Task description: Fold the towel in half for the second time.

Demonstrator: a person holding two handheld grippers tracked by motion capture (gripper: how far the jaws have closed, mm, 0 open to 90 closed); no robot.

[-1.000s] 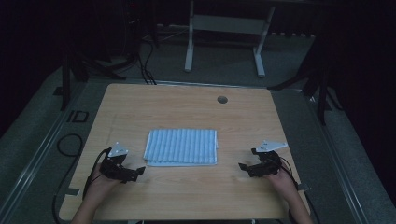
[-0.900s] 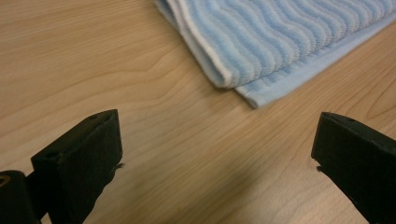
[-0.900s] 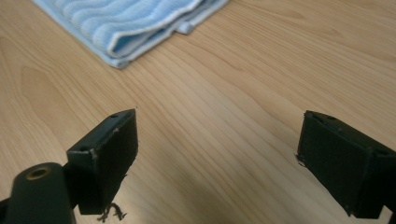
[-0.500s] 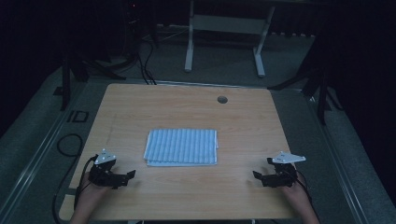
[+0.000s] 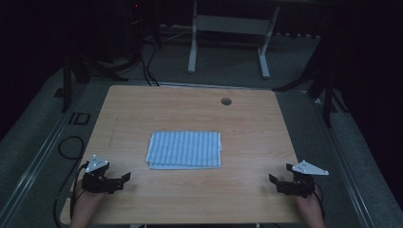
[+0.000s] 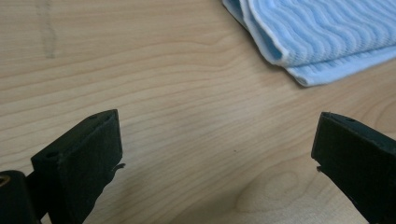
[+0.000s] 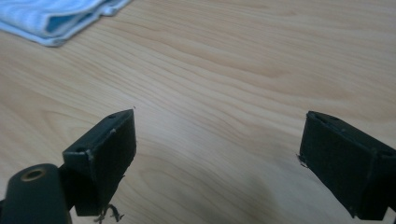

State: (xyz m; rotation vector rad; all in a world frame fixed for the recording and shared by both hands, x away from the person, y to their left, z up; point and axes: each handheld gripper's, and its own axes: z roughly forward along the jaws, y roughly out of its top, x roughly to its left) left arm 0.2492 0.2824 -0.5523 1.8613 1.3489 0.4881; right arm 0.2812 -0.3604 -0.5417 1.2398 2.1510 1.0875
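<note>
Your left tool [image 5: 124,177] rests near the table's [image 5: 190,107] front left corner, your right tool [image 5: 280,180] near its front right. The folded blue striped towel [image 5: 185,149] lies flat between them, well apart from both. Both tools' jaws stand apart, holding nothing.

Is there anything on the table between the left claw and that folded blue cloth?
Nothing: in the left gripper view, bare wooden table runs from the open left gripper to the folded blue cloth. The high view shows the same gap.
</note>
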